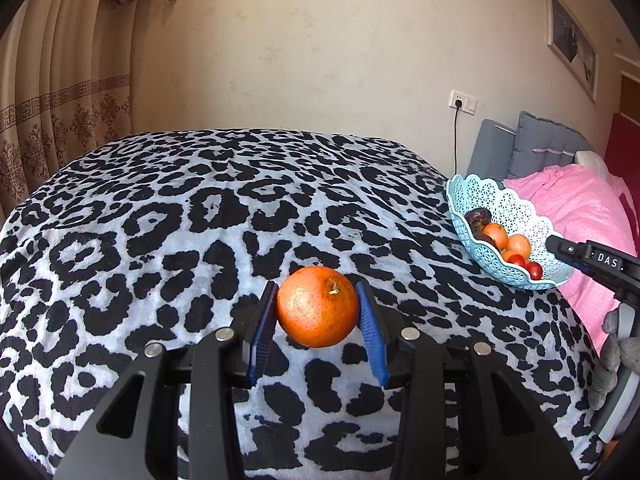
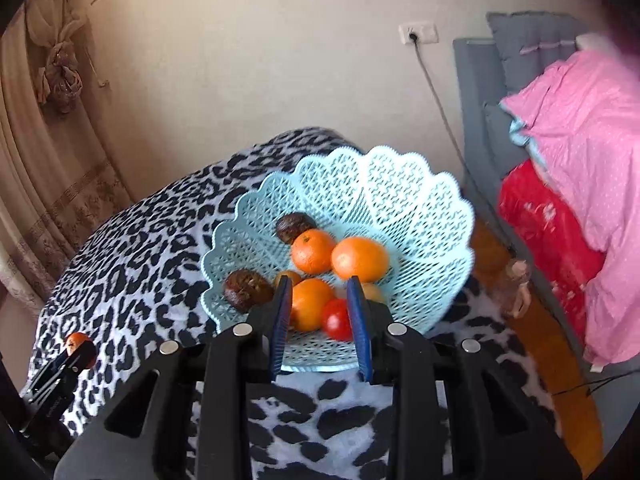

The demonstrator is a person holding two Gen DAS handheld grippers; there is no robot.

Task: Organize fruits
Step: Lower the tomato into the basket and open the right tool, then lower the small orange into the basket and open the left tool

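My left gripper [image 1: 317,292] is shut on a big orange [image 1: 318,306] and holds it just above the leopard-print cloth [image 1: 160,220]; it also shows small at the far left of the right wrist view [image 2: 80,346]. A light blue lattice basket [image 2: 400,200] stands at the table's right end and holds several oranges [image 2: 360,258], a red tomato [image 2: 336,320] and two dark brown fruits [image 2: 244,290]. The basket shows in the left wrist view [image 1: 516,208] too. My right gripper [image 2: 318,288] is open and empty, its blue fingers over the basket's near rim.
A bed with a pink quilt [image 2: 580,160] and grey headboard [image 1: 536,144] lies right of the table. A wall socket with a cable [image 2: 418,34] is behind. Curtains [image 1: 52,92] hang at the left. A small wooden figure [image 2: 516,288] stands at the table's right edge.
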